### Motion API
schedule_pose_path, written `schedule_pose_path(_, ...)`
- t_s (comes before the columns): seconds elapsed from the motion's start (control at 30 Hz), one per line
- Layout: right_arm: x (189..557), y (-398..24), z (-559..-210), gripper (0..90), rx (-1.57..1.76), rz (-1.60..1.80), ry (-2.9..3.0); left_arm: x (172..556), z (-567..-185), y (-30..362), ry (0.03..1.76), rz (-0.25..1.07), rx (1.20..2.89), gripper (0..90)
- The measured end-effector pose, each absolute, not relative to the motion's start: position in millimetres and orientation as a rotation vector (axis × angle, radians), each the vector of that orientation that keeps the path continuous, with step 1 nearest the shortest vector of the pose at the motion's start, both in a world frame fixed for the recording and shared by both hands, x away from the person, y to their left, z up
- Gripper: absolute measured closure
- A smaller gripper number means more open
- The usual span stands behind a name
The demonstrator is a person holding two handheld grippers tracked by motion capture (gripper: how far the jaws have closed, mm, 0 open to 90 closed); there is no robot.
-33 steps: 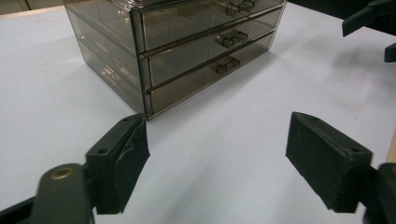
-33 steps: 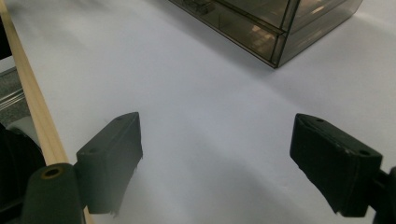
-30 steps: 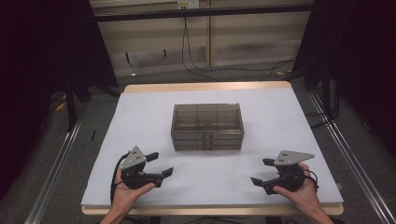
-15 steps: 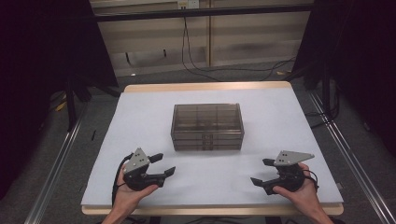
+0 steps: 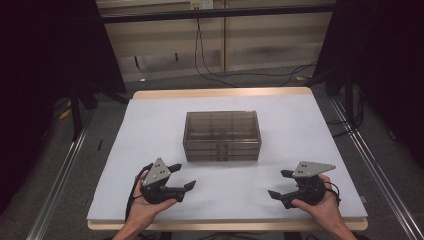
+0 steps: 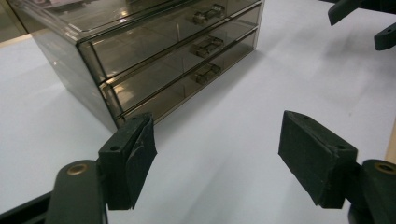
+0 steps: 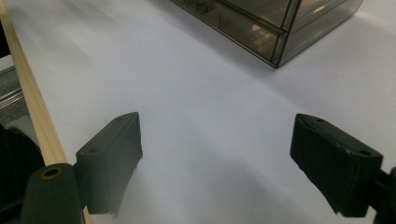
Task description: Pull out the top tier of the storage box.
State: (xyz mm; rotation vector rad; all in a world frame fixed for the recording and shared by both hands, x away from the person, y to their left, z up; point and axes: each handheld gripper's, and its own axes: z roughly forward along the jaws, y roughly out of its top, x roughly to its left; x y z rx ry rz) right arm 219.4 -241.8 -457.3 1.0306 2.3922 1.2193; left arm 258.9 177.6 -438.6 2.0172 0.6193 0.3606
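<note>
Both grippers, left (image 5: 181,176) and right (image 5: 280,184), hover with jaws wide and empty near the table's (image 5: 150,115) front edge, left just reopening, smoky drawer box (image 5: 222,135) between.

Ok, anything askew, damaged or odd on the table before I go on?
Mostly fine. The drawer box sits square with all three drawers shut. One oddity: the pad on the left gripper looks frayed and peeling at its edge. Both grippers are open and hold nothing.
</note>
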Motion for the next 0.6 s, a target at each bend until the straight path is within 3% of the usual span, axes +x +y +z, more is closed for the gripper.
schedule_pose_path(0.43, 220.1, -241.6, -457.6, 16.5, 1.037, 1.217, 2.396, 256.2, -439.0, 160.8, 0.557, 0.418, 2.078, 18.1)
schedule_pose_path(0.6, 220.3, -241.3, -457.8, 16.5, 1.034, 1.216, 2.397, 254.9, -435.2, 154.3, 0.502, 0.463, 2.092, 19.5)
